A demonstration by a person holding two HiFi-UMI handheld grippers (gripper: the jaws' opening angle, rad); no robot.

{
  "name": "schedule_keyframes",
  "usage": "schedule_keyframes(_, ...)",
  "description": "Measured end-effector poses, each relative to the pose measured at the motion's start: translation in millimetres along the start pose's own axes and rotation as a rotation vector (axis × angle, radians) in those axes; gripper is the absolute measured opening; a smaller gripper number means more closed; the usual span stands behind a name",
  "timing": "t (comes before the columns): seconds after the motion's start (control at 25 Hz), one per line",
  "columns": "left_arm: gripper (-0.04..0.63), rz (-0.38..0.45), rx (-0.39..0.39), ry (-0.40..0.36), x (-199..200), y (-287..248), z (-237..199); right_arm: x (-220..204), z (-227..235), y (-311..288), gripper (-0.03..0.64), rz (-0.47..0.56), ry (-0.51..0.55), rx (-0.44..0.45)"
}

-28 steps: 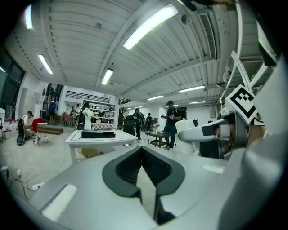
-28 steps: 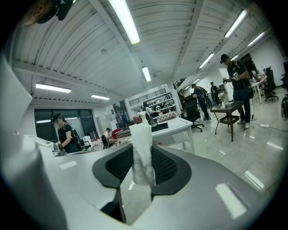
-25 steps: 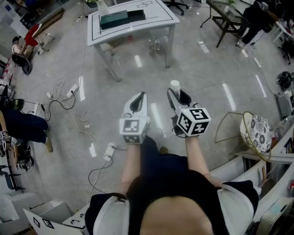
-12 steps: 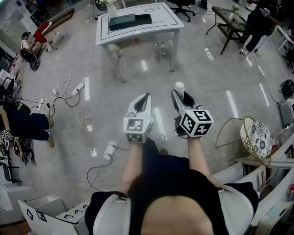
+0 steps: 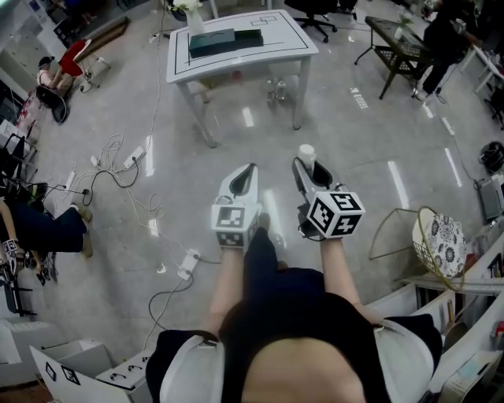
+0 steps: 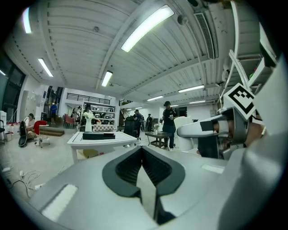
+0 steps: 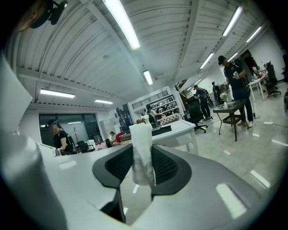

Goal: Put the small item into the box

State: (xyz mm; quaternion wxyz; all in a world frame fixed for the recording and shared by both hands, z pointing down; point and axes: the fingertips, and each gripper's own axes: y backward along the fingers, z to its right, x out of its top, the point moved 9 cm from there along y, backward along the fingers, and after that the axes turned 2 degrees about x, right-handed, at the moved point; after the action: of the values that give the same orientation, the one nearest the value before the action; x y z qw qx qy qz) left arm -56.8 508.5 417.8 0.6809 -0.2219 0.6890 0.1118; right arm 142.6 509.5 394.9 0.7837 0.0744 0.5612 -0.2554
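Observation:
A small white cylinder-shaped item (image 5: pixel 305 152) (image 7: pixel 142 152) stands upright between the pads of my right gripper (image 5: pixel 304 163) (image 7: pixel 143 170), which is shut on it. My left gripper (image 5: pixel 248 169) (image 6: pixel 142 149) is beside it at the same height, its jaw tips together with nothing between them. Both point across the grey floor toward a white table (image 5: pixel 291 35) (image 6: pixel 78 139) (image 7: pixel 182 127) some way ahead. A dark, low box (image 5: pixel 224 41) (image 6: pixel 98 135) (image 7: pixel 162 130) lies on that table. The right gripper (image 6: pixel 211 130) also shows in the left gripper view.
Cables and power strips (image 5: pixel 126 157) trail over the floor at the left. Bottles (image 5: pixel 276 90) stand under the table, a white vase (image 5: pixel 191 16) on it. A wire basket with a patterned cushion (image 5: pixel 437 228) is at the right, a black table (image 5: pixel 402 35) and people further back.
The white table has drifted nearer and lower in the head view as the person walks toward it. Both grippers keep their pose, the white item still held.

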Motion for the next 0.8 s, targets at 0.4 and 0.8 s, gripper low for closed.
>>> schedule_keyframes(0.4,0.009,0.000,0.004,-0.004,16.5,-37.4,-27.9,19.3,16.6,-39.6,0.129,-0.028,0.028,0.019)
schedule_keyframes(0.8,0.009,-0.014,-0.007,0.005,22.4,-67.6,-55.8,28.3,37.7,-75.8,0.129,-0.043,0.016,0.028)
